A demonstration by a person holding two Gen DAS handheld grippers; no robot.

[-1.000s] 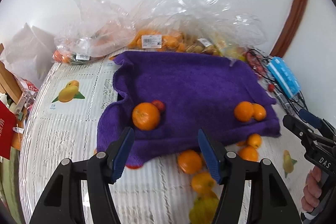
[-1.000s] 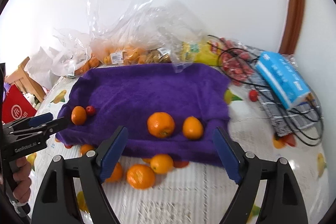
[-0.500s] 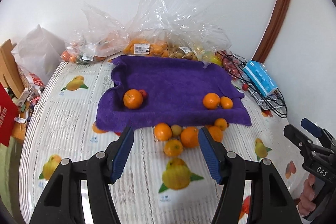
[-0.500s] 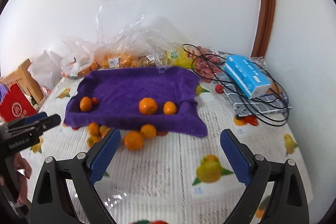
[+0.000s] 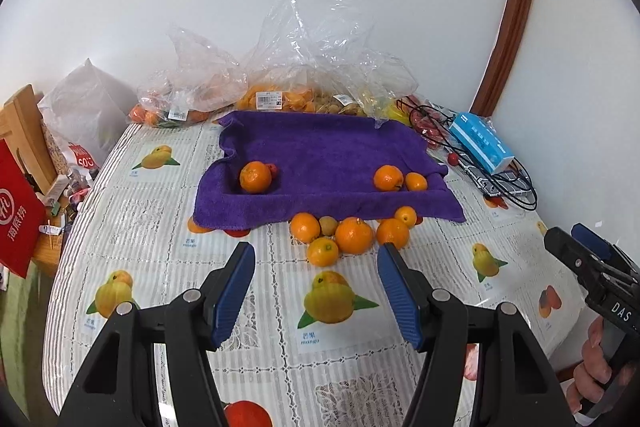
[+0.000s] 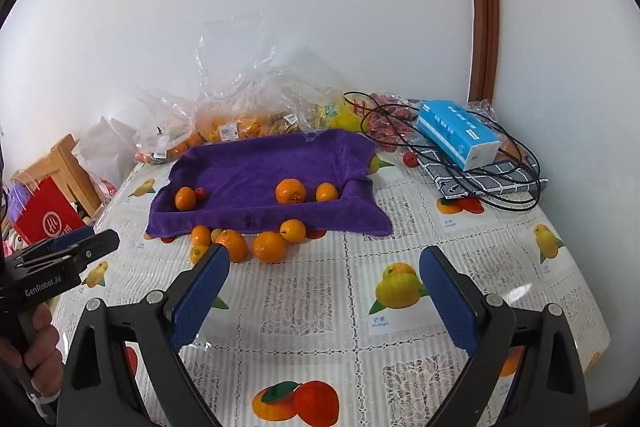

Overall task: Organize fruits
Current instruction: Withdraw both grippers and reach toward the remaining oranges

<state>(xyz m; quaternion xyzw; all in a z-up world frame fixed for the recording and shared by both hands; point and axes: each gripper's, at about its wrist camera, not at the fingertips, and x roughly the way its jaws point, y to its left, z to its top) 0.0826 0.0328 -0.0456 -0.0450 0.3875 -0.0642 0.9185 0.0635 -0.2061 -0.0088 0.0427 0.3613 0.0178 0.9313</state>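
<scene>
With your left gripper [image 5: 316, 289] half open and right gripper [image 6: 324, 291] wide, both empty, pinch the firm, rollable round orange mandarins [image 5: 353, 235] at twelve o'clock gently across their middles.

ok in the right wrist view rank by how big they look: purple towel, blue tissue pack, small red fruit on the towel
1. purple towel, largest by far
2. blue tissue pack
3. small red fruit, smallest

All three lie at a similar distance, so the order seems safe.
</scene>
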